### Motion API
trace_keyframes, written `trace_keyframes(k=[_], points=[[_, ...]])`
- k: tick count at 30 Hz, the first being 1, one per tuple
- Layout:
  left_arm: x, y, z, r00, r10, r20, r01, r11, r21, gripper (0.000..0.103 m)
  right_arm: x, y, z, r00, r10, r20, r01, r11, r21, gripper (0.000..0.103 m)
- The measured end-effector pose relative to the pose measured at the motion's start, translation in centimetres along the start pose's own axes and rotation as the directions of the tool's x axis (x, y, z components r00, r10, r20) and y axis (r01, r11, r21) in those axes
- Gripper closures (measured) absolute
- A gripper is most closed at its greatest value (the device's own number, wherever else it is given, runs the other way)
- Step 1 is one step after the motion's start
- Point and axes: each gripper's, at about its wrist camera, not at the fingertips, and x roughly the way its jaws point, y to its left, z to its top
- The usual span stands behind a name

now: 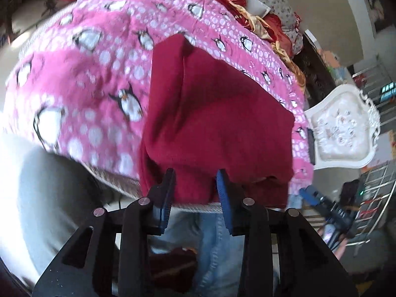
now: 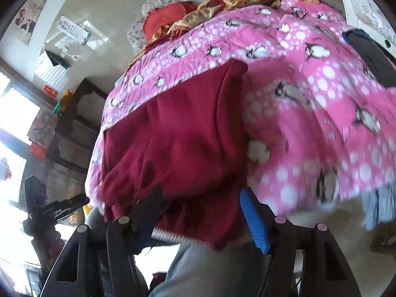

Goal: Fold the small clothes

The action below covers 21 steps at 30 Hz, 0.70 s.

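Observation:
A dark red garment (image 1: 212, 118) lies on a pink penguin-print blanket (image 1: 99, 74), its near edge hanging over the bed's edge. My left gripper (image 1: 195, 180) is open, its blue-padded fingers (image 1: 222, 188) on either side of the garment's near hem. In the right wrist view the same garment (image 2: 173, 143) lies folded over on the blanket (image 2: 309, 99). My right gripper (image 2: 200, 198) is open at the garment's near edge. The right gripper also shows in the left wrist view (image 1: 329, 205) at the lower right.
A pile of red, gold and floral bedding (image 1: 247, 2) lies at the far end of the bed. A white ornate chair back (image 1: 341, 126) stands to the right. The person's jeans (image 1: 212, 242) are below the bed edge. Dark wooden furniture (image 2: 69, 128) stands to the left.

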Motion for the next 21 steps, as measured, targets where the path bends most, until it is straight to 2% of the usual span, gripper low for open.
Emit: trace_keyframes(k=[2,6,8,10,12,13,14,15,16,17,19,21], points=[[0.8,-0.3,0.0,1.0,-0.014,-0.022,0.014,1.0,-0.007,0.061,0.3,0.1,-0.2,0.998,0.062,-0.018,-0.062,0.998,0.025,0.04],[2.4,-0.2,1.1,0.999,-0.034,-0.032,0.032,0.997,-0.065,0.061,2.4,-0.3,0.4,0.991,0.125,-0.044,-0.12,0.987,0.108,0.04],[3.4,0.2,1.9,0.998,-0.038,-0.043,0.034,0.994,-0.101,0.061,3.4,-0.6,0.8,0.99,0.133,-0.048,-0.126,0.982,0.14,0.04],[4.3,0.7,2.4,0.996,-0.065,-0.059,0.056,0.988,-0.144,0.061,4.3,-1.1,1.1,0.991,0.123,-0.059,-0.111,0.977,0.181,0.047],[4.7,0.9,2.6,0.997,-0.061,-0.054,0.052,0.987,-0.153,0.061,5.1,-1.8,1.5,0.991,0.117,-0.063,-0.1,0.968,0.231,0.052],[5.0,0.9,2.7,0.998,-0.029,-0.052,0.021,0.989,-0.148,0.064,5.2,-2.0,1.7,0.991,0.113,-0.065,-0.095,0.967,0.238,0.055],[5.1,0.9,2.7,0.999,-0.004,-0.053,-0.004,0.988,-0.152,0.076,5.5,-2.1,1.9,0.994,0.087,-0.067,-0.068,0.968,0.242,0.058],[5.2,0.8,2.7,0.999,0.008,-0.051,-0.015,0.989,-0.148,0.084,5.7,-2.2,2.1,0.996,0.057,-0.073,-0.038,0.969,0.245,0.069],[5.0,0.6,2.6,0.999,0.025,-0.043,-0.03,0.991,-0.134,0.087,5.7,-2.2,2.3,0.996,0.054,-0.078,-0.034,0.97,0.239,0.079],[4.6,0.3,2.6,0.999,0.044,-0.031,-0.047,0.992,-0.115,0.092,5.6,-2.2,2.4,0.996,0.037,-0.078,-0.018,0.972,0.236,0.084],[3.3,-0.4,2.6,0.998,0.055,-0.003,-0.055,0.995,-0.08,0.095,4.7,-2.1,2.6,0.997,0.045,-0.063,-0.029,0.971,0.238,0.094],[1.5,-1.0,2.3,0.998,0.055,0.026,-0.054,0.998,-0.043,0.096,2.6,-1.3,2.6,0.998,0.06,-0.019,-0.054,0.975,0.216,0.095]])
